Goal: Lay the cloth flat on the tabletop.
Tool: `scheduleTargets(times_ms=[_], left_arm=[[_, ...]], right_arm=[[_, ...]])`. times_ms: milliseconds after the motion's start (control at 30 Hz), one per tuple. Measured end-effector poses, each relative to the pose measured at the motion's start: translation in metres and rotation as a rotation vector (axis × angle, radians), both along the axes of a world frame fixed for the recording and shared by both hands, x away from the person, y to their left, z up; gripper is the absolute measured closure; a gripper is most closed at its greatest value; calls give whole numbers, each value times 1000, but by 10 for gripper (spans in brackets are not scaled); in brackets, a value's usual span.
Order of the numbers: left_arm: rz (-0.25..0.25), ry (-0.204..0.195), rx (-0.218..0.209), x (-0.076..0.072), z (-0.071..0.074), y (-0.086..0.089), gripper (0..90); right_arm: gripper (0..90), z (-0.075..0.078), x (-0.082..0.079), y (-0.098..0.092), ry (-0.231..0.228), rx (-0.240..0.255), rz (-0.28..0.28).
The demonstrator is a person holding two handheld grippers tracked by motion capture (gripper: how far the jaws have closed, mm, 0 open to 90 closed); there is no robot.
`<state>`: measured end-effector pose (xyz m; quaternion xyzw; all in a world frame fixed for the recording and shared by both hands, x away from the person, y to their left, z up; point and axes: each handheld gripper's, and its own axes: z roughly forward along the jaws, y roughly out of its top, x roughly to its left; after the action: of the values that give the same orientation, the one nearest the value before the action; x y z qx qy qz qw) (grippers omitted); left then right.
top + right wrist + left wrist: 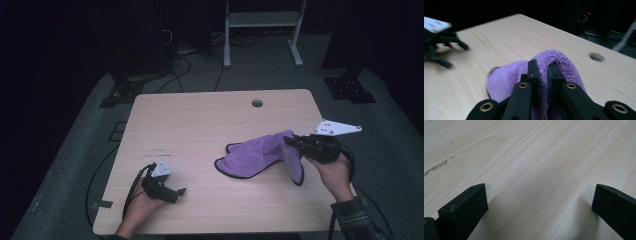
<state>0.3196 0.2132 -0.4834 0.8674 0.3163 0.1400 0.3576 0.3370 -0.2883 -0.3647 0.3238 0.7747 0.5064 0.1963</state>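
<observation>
the right claw (295,141) is pinching a fold of the purple cloth (255,155), its jaws nearly closed on the fabric, and is holding that edge up at about 3 o'clock on the counter (200,125). the rest of the cloth is lying toward the centre. the left claw (175,192) is resting at about 7 o'clock, jaws spread wide and gripping nothing. this is looking like a folding or spreading step; the next move is probably calling for carrying the raised edge across, perhaps with the left claw pinning the far side.
</observation>
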Motion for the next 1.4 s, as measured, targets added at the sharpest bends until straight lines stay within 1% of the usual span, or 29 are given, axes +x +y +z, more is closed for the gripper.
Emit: scheduleTargets(times_ms=[100,167,200,233,267,300,333,367,400,433,467,500,533,567,600,633,667,733,767,800,900,933,1000,1033,1100,1200,1267,1367,1400], left_arm=[[1,0,-1,0,0,0,0],[2,0,-1,0,0,0,0],[2,0,-1,0,0,0,0],[3,0,-1,0,0,0,0],[3,0,-1,0,0,0,0],[3,0,-1,0,0,0,0],[3,0,-1,0,0,0,0],[3,0,-1,0,0,0,0],[4,0,-1,0,0,0,0],[4,0,-1,0,0,0,0],[5,0,-2,0,0,0,0],[5,0,-2,0,0,0,0],[6,0,-2,0,0,0,0],[6,0,-2,0,0,0,0],[8,0,-5,0,0,-1,0],[8,0,-5,0,0,-1,0],[7,0,-2,0,0,-1,0],[8,0,-3,0,0,-1,0],[7,0,-2,0,0,-1,0],[7,0,-2,0,0,-1,0],[10,0,0,0,0,-1,0],[9,2,5,1,1,-1,0],[11,4,3,2,1,-2,0],[12,4,4,2,1,-2,0],[18,0,9,2,2,-3,0],[15,-19,-6,3,7,-6,17],[12,-35,-24,4,11,-7,54],[4,-43,-41,8,18,-12,64],[0,-49,-45,10,20,-15,101]], right_arm=[[821,-9,3,-14,42,-24,-53],[801,-22,9,-23,80,-57,-95],[766,-25,11,-25,89,-71,-111],[766,-25,11,-25,89,-71,-111],[632,-29,14,-28,96,-91,-144],[632,-29,14,-28,96,-91,-144],[562,-29,15,-28,96,-88,-150],[510,-26,14,-27,77,-91,-160],[478,-17,9,-23,30,-103,-165],[470,-12,6,-20,11,-101,-157],[470,-12,6,-20,11,-101,-157],[469,-8,4,-16,-2,-101,-140],[441,-7,2,-4,-2,-110,-102],[441,-7,2,-4,-2,-110,-102],[431,-13,5,9,19,-107,-62],[431,-13,5,9,19,-107,-62],[423,-20,10,23,54,-110,-30],[428,-29,16,35,70,-106,-5],[428,-29,16,35,70,-106,-5],[428,-37,24,47,89,-132,1],[428,-45,33,55,115,-144,3],[428,-55,40,62,150,-170,-3],[444,-66,46,68,179,-210,-9],[444,-66,46,68,179,-210,-9],[444,-77,51,73,193,-246,-1],[444,-77,50,78,190,-243,5],[430,-76,48,86,181,-241,30],[423,-77,46,92,176,-241,55],[407,-77,45,97,173,-245,67]])
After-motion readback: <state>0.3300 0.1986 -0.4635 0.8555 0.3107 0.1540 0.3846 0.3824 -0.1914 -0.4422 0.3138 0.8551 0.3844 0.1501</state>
